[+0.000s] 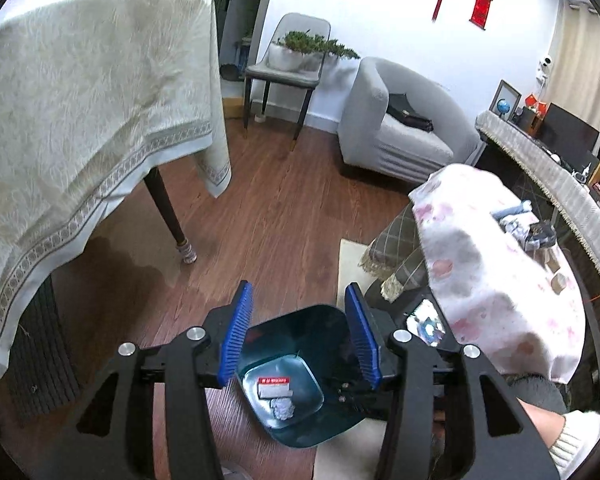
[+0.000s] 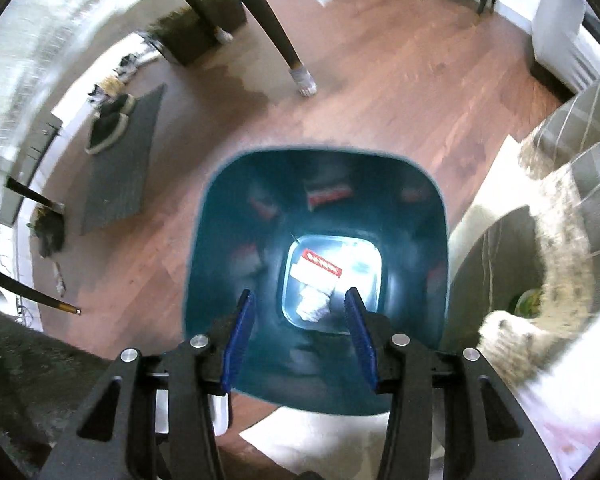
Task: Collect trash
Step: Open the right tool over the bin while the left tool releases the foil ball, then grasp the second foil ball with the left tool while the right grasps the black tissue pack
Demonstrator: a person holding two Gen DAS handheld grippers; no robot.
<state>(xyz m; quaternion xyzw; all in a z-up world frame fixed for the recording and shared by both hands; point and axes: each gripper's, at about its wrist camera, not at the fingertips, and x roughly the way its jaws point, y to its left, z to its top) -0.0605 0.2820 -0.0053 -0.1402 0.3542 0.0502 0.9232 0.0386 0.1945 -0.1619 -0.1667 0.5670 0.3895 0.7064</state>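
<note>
Blue-padded right hand-held gripper (image 2: 300,308) is held wide & empty over the deep teal plastic bin (image 2: 220,216) on the wood floor (image 2: 380,92); red-white carton (image 2: 320,270) & crumpled tissue (image 2: 314,304) are seen at its bottom, likely dropped in; left hand-held gripper (image 1: 300,304), also wide, is kept alongside

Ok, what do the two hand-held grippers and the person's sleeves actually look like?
Both the left hand-held gripper and the right hand-held gripper have black angular frames with round silver bolts and ribbed blue finger pads. In the left wrist view a pink-and-white floral sleeve shows, with a cream knit cuff lower right. No cables visible.
</note>
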